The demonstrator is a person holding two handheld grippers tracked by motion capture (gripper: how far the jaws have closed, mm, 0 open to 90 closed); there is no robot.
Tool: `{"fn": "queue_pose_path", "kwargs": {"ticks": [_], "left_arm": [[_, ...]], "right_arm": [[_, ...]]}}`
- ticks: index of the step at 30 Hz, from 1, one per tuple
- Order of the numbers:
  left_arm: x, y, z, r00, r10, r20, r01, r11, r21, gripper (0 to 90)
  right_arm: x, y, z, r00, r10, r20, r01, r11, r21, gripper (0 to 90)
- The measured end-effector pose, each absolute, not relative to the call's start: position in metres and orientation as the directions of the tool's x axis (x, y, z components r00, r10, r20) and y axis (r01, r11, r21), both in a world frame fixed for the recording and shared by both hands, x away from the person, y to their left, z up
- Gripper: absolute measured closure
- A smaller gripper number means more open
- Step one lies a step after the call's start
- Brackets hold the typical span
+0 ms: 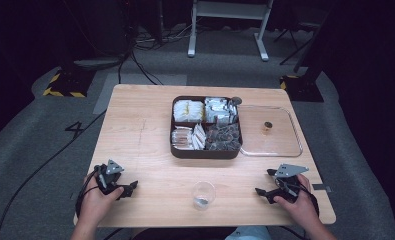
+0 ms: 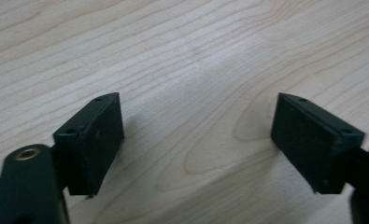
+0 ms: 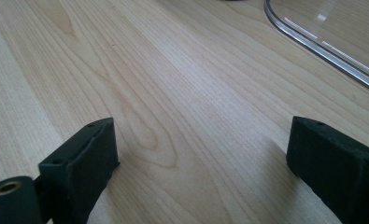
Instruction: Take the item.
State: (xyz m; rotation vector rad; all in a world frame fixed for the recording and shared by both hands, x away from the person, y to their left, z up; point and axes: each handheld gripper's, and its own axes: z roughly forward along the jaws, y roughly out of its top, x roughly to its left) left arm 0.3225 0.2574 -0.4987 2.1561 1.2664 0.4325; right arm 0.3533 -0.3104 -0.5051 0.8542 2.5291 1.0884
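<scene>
The pale wooden table [image 1: 145, 150] stands on grey carpet with dark gear behind it, and I take my bearings from the dark brown four-compartment tray [image 1: 206, 151] at its middle. Just to the right of that tray, touching its side, lies the clear plastic lid [image 1: 285, 150] with a small brown knob [image 1: 268, 126] at its centre. The tray holds white and silver packets in its far compartments, white sachets and dark wrapped pieces in its near ones. Nearer to me than the tray, well apart from it, stands the small clear plastic cup [image 1: 203, 194], upright, with something small and dark at its bottom; it sits between my two hands. My left gripper [image 1: 126, 190] rests low over bare wood, down and to the left of the tray, its jaws spread wide and empty. My right gripper [image 1: 265, 184] sits down and to the right of the tray, jaws likewise spread with nothing between them. I judge the reach has not begun: I should pick one hand, come in level at the cup's wall and close gently, since thin plastic will buckle or skid.
</scene>
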Motion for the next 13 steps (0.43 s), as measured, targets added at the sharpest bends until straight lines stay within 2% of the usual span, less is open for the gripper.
{"fn": "queue_pose_path", "kwargs": {"ticks": [4, 13], "left_arm": [[0.3246, 0.2595, -0.5053, 0.491, 0.871, -0.019, 0.649, -0.351, 0.675, 6.5], [0.3238, 0.259, -0.5054, 0.479, 0.878, -0.019, 0.652, -0.341, 0.677, 6.3]], "right_arm": [[0.3533, -0.3104, -0.5051, -0.794, 0.607, -0.004, 0.414, 0.547, 0.728, 9.0], [0.3529, -0.3097, -0.5051, -0.785, 0.619, -0.01, 0.42, 0.545, 0.726, 7.6]]}}
